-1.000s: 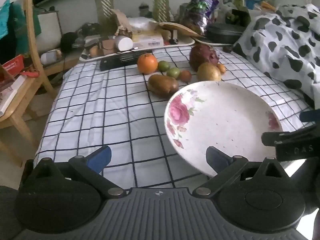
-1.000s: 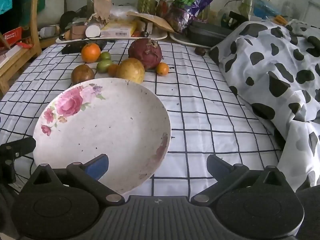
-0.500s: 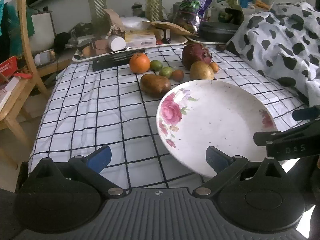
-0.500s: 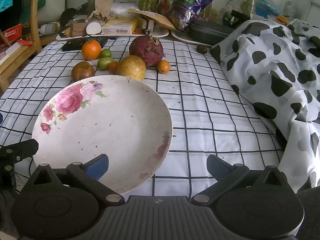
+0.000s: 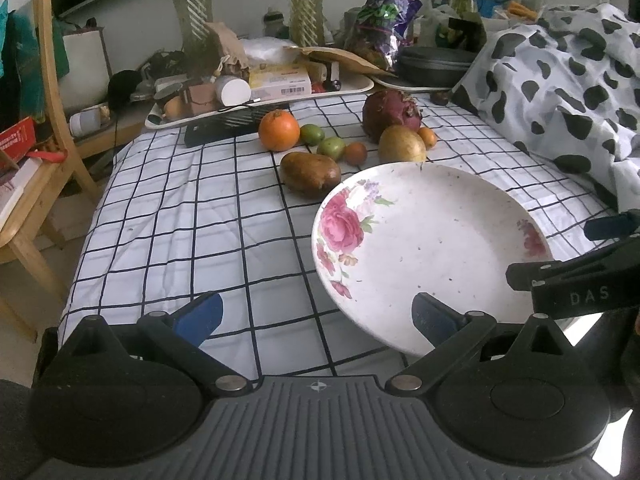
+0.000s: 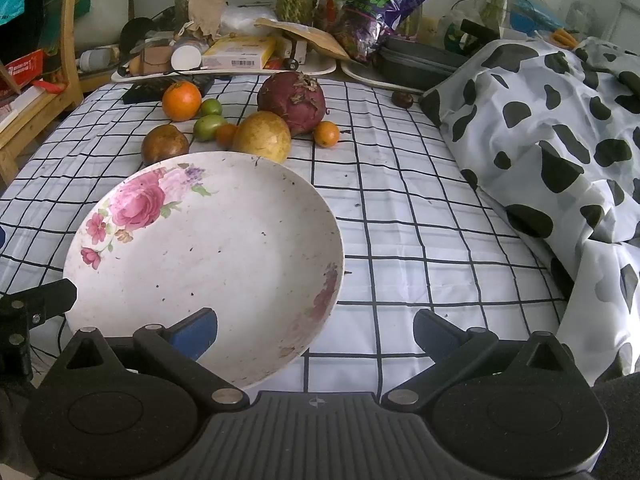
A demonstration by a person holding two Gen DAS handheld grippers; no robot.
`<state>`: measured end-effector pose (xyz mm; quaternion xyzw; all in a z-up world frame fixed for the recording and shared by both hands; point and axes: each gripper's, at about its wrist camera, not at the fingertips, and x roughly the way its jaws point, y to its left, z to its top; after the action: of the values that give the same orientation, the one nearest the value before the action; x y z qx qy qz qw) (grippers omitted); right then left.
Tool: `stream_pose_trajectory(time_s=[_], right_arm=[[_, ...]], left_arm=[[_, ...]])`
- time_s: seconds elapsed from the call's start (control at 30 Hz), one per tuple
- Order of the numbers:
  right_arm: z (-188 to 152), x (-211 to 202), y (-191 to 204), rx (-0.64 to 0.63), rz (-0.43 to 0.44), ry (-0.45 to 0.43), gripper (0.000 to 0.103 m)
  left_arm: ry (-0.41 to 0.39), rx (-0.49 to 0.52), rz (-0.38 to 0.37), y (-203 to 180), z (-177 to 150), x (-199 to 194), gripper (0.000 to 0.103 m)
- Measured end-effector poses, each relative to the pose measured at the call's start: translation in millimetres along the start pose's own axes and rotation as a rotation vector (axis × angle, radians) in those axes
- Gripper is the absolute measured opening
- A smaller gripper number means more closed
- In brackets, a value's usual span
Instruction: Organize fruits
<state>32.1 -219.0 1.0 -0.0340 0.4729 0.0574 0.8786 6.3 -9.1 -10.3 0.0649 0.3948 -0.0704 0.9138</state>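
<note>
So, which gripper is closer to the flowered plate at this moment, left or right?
Right. The plate lies directly before the right gripper, overlapping its left finger; the left gripper sits beside the plate's left edge, mostly over bare cloth.

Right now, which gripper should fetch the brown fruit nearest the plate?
Left, probably. The left gripper is open, with bare cloth ahead up to the brown fruit; the plate lies before the right gripper.

- My left gripper (image 5: 316,316) is matte black plastic, with a ribbed dark grey deck and a small compass-like mark at its centre.
- Its fingers (image 5: 200,316) end in blue pads, hinged on silver rivets.
- My right gripper (image 6: 316,328) is built the same: round black housings, triangular cut-outs.
- From the left camera, its side reads "DAS" in pale letters.
</note>
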Motion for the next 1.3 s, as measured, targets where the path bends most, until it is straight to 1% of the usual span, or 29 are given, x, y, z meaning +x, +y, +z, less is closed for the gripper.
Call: stream_pose_trajectory(time_s=[0.3, 0.63, 0.83, 0.9, 1.03, 1.17, 1.23, 1.3], right_arm=[[1, 0, -2, 0.013, 0.000, 0.001, 0.103], [2, -1, -3, 0.026, 0.010, -0.009, 0.103], [4, -5, -7, 0.050, 0.023, -0.026, 0.103], [5, -5, -9, 0.060, 0.025, -0.030, 0.103], [11, -1, -14, 0.065, 0.020, -0.039, 0.103], [19, 6, -20, 0.080, 0.026, -0.047, 0.103], [24, 11, -23, 0.084, 0.031, -0.049, 0.103], [29, 16, -26, 0.084, 0.029, -0.056, 0.103]], left_arm=[[-0.003, -0.003, -0.028, 0, 1, -1, 0.102], [0.018, -0.044, -0.075, 6, 1, -1, 0.102], [0.012, -0.071, -0.074, 11, 4, -2, 0.103], [0.003, -0.091, -0.090, 14, 5, -2, 0.103], [-0.011, -0.120, -0.110, 21, 10, 1, 0.103], [-0.025, -0.131, -0.108, 28, 17, 10, 0.103], [-0.028, -0.118, -0.113, 31, 21, 15, 0.103], [-0.020, -0.103, -0.140, 35, 26, 21, 0.103]])
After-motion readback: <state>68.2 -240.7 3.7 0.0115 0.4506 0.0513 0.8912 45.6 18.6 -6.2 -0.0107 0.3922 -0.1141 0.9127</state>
